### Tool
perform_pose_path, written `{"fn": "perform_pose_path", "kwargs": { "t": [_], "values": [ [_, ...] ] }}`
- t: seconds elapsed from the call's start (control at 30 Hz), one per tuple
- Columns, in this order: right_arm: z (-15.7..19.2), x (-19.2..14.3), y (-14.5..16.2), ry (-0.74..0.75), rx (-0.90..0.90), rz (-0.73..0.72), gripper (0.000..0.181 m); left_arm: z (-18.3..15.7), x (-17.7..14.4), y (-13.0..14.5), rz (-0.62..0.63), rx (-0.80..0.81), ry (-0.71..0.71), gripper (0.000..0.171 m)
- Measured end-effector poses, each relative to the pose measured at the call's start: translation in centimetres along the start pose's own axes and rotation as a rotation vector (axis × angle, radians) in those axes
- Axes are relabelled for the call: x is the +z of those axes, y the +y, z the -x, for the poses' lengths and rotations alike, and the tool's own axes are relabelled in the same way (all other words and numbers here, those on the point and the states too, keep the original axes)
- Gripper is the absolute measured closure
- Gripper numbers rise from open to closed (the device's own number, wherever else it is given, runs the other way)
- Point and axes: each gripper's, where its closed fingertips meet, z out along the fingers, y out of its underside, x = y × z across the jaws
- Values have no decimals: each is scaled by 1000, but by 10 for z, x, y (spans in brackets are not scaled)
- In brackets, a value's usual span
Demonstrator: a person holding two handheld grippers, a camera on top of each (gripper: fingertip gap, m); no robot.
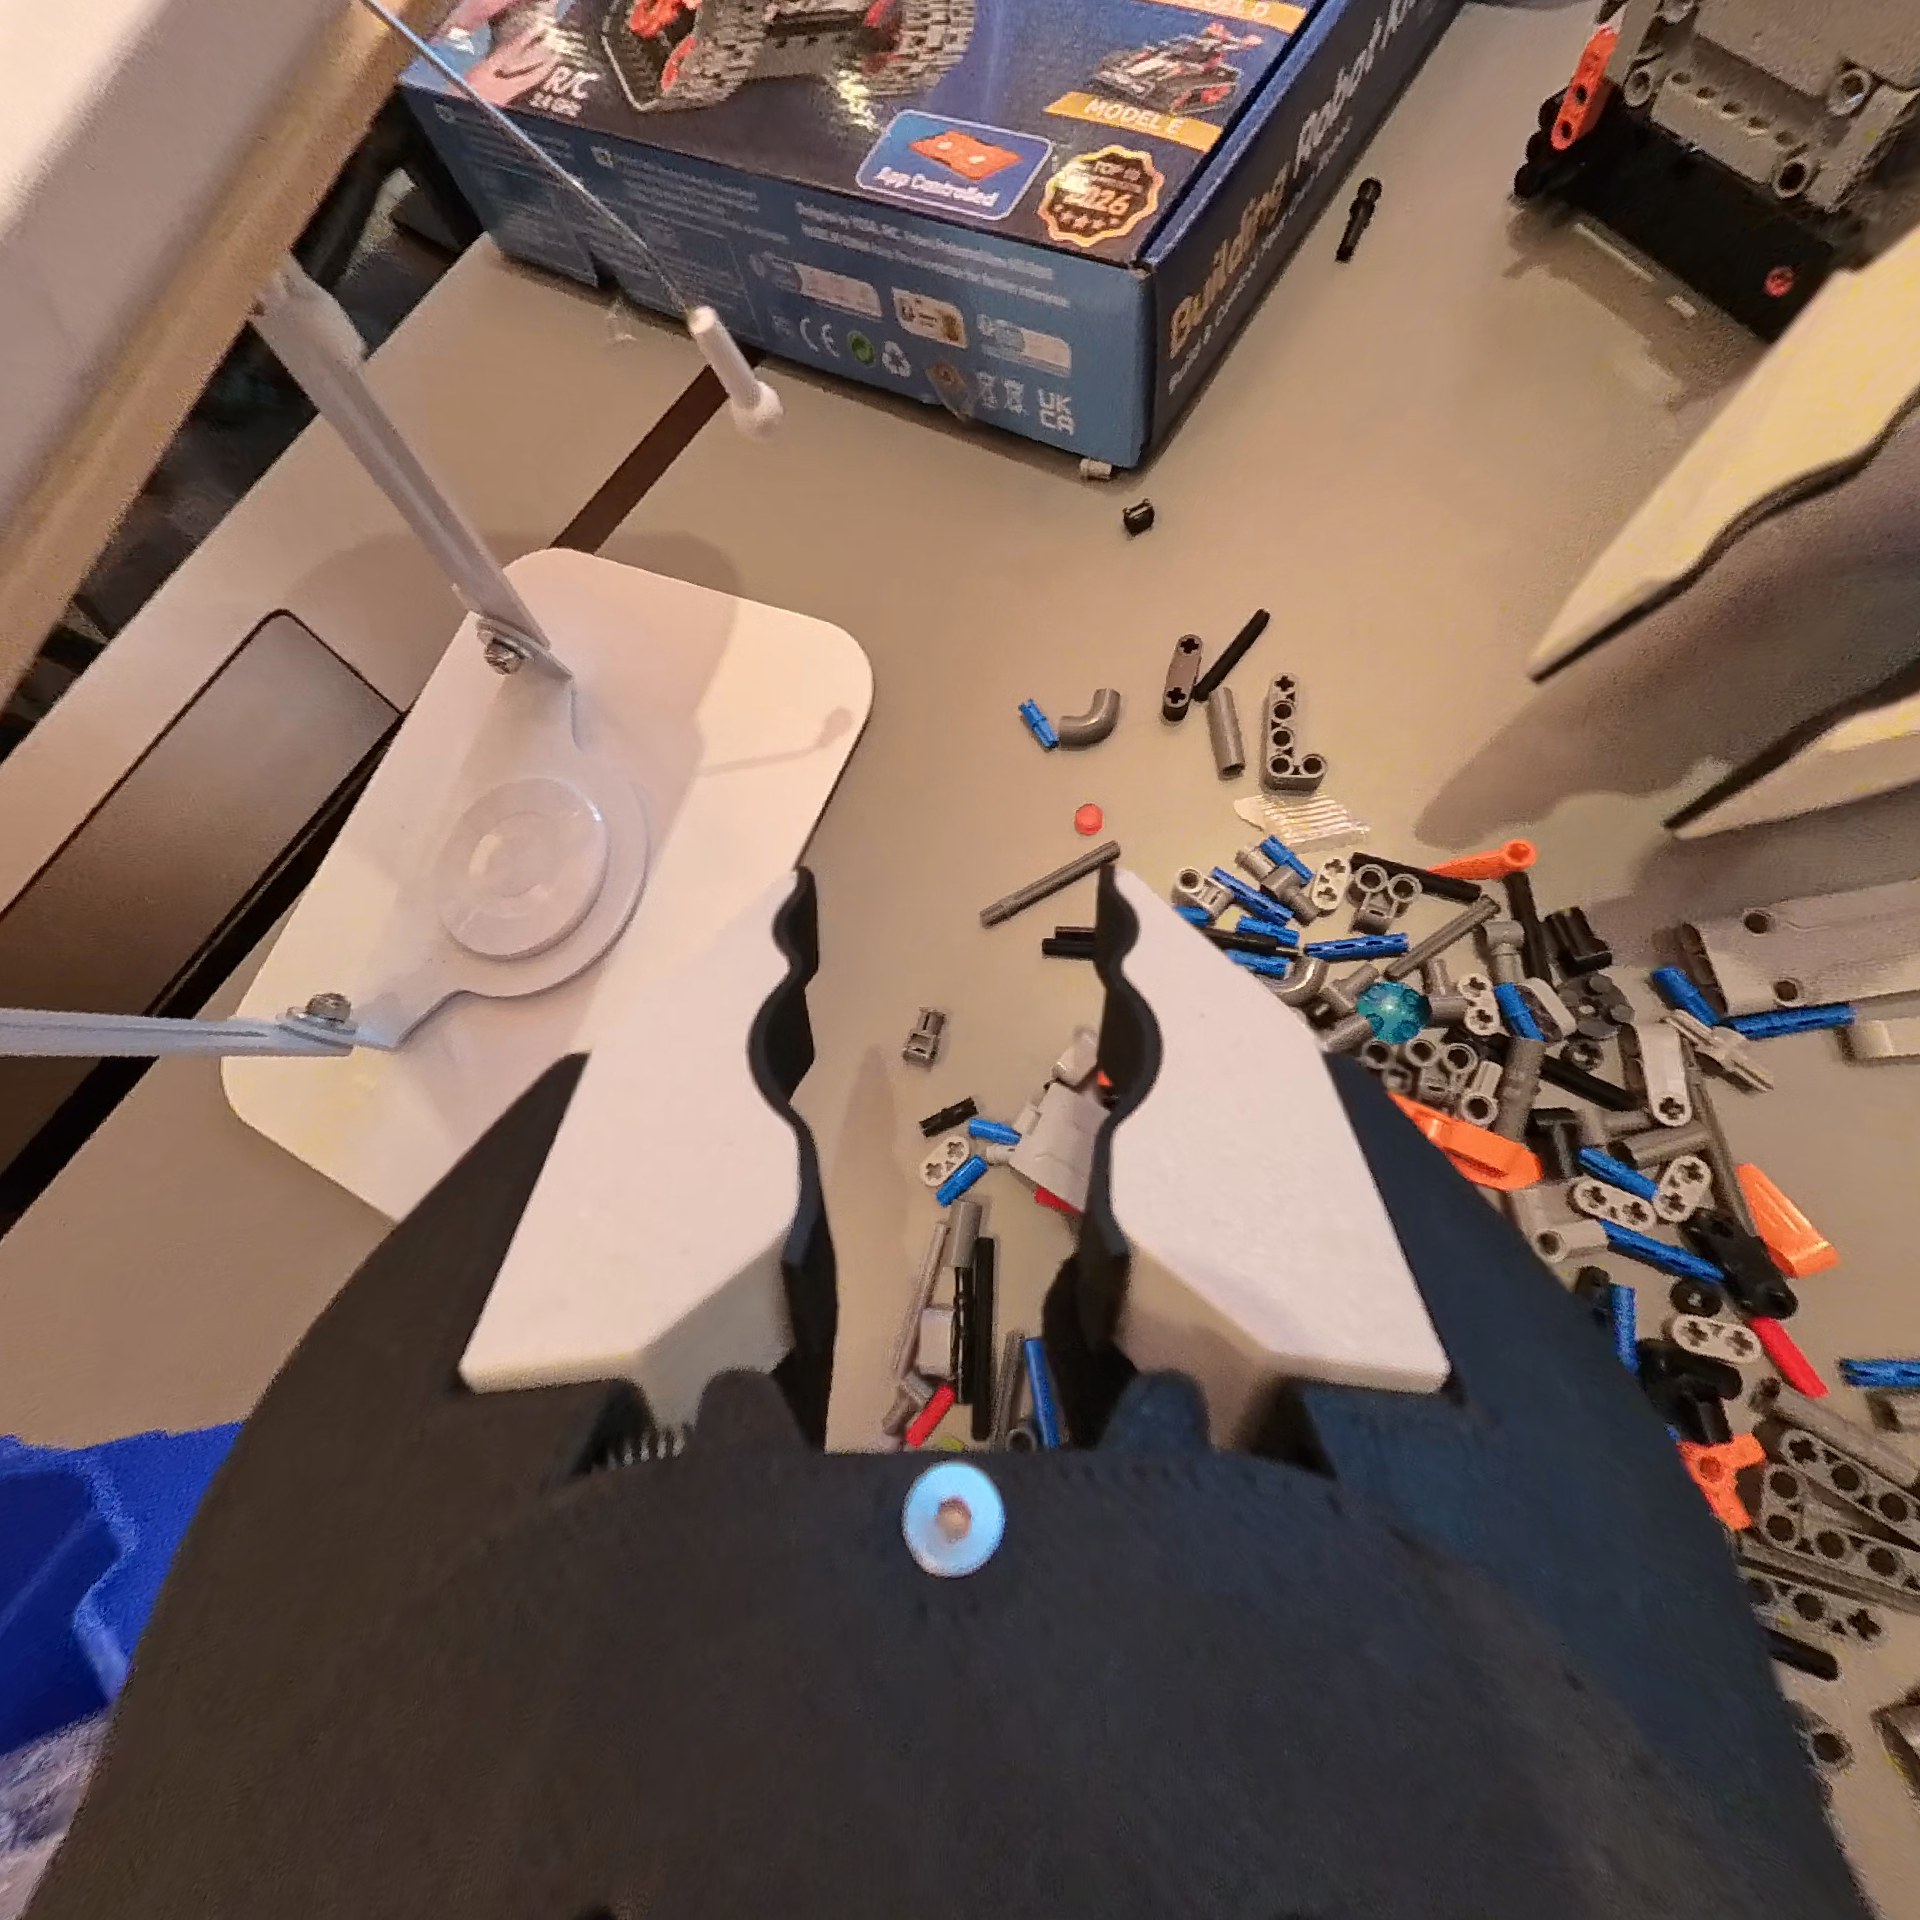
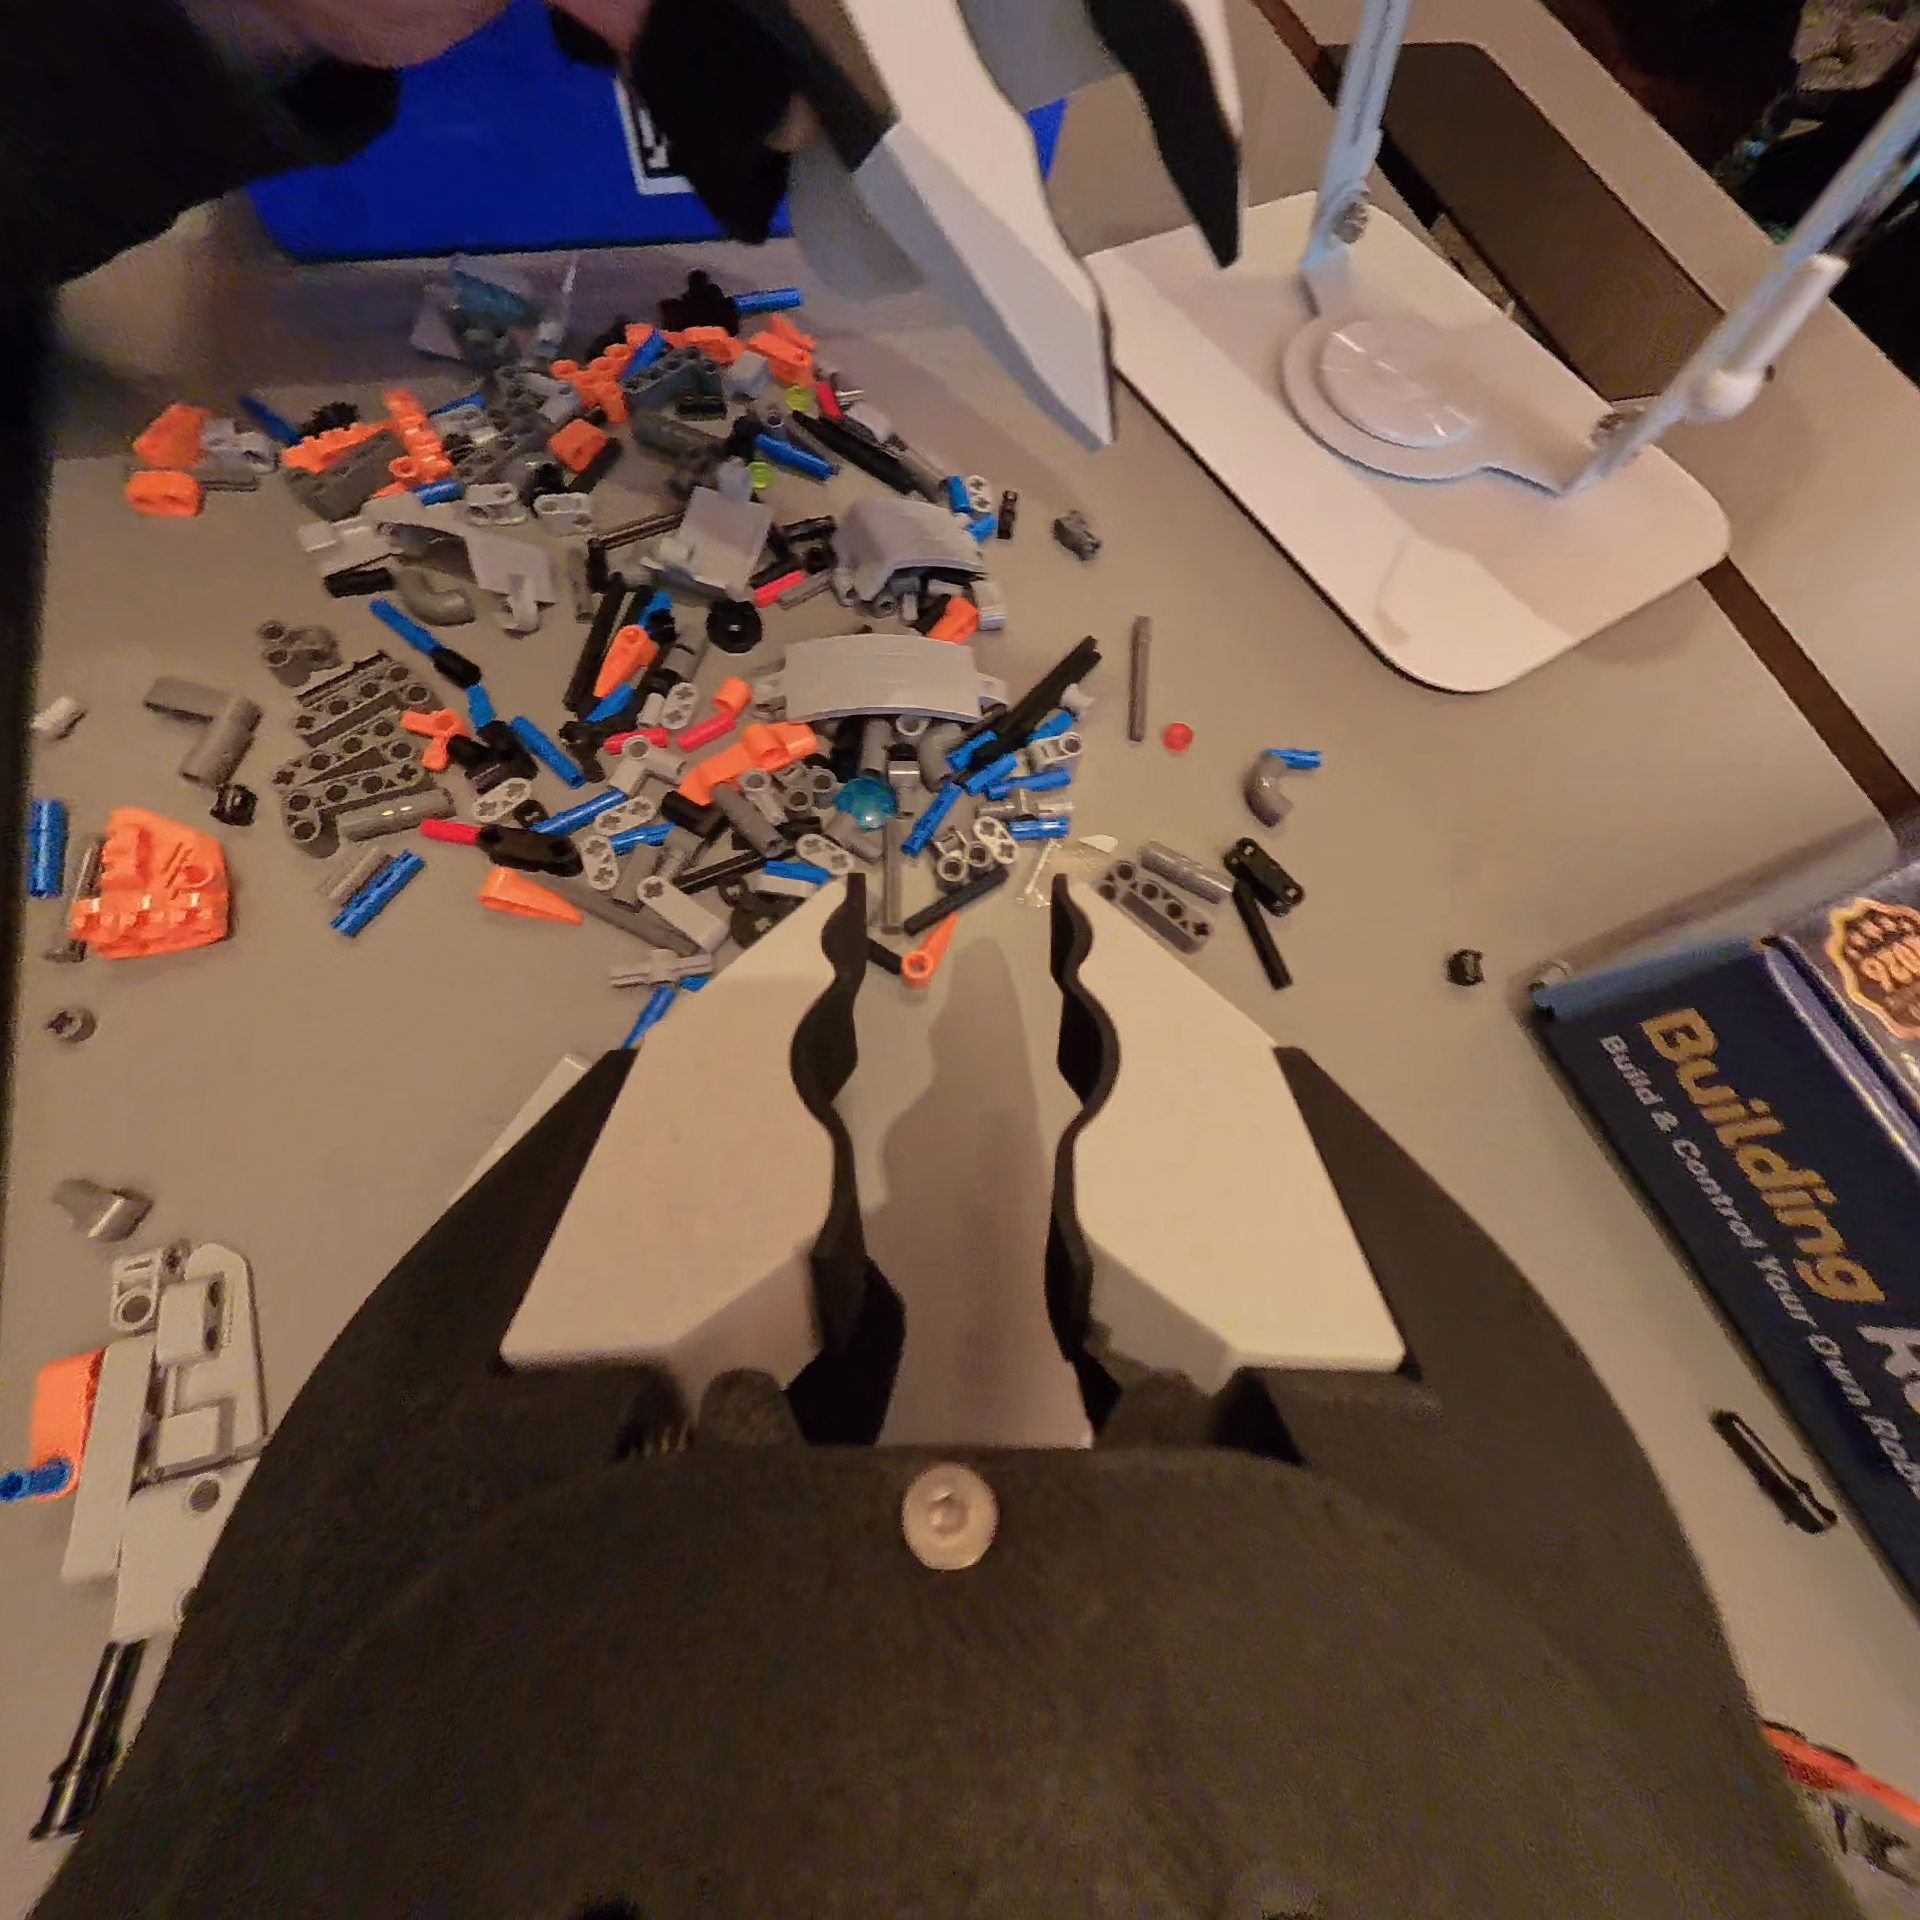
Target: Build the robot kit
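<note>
My left gripper (image 1: 954,894) is open and empty, hovering over the left edge of a pile of small building pieces (image 1: 1538,1091) in grey, blue, black and orange on a grey table (image 1: 1299,540). A small grey connector (image 1: 923,1036) and a grey panel piece (image 1: 1058,1127) lie below the gap between its jaws. My right gripper (image 2: 956,894) is open and empty, its tips at the near edge of the same pile (image 2: 675,675), by an orange pin (image 2: 928,954). The right gripper also shows at the right in the left wrist view (image 1: 1714,623), and the left gripper at the top in the right wrist view (image 2: 997,208).
A blue product box (image 1: 883,208) stands at the table's far side. A white stand base (image 1: 644,748) with thin metal arms sits left of the pile. A partly built grey and black model (image 1: 1714,135) sits far right. A blue bin (image 2: 468,156) and a grey assembly (image 2: 166,1382) flank the pile. The right tips stand about 5 centimeters off the orange pin (image 2: 928,954). It turns up in the left wrist view (image 1: 1483,864) as well.
</note>
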Motion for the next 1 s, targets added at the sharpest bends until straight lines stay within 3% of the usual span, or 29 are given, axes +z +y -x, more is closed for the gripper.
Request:
{"fn": "perform_pose_path", "kwargs": {
  "t": [0.2, 0.37, 0.63, 1.0],
  "values": [
    [29, 16, -10, -82, -32, 0, 155, 5, -11, -10, -39, 6, -32, 122],
    [53, 50, -12, -106, -84, 105, 158, 2, -10, -10, -35, 17, -33, 122],
    [55, 73, -3, -116, -62, 190, 162, -3, -7, -11, -27, 42, -33, 124],
    [55, 70, -2, -99, -85, 191, 174, -7, -1, -8, -11, 48, -24, 124]
  ]
}}
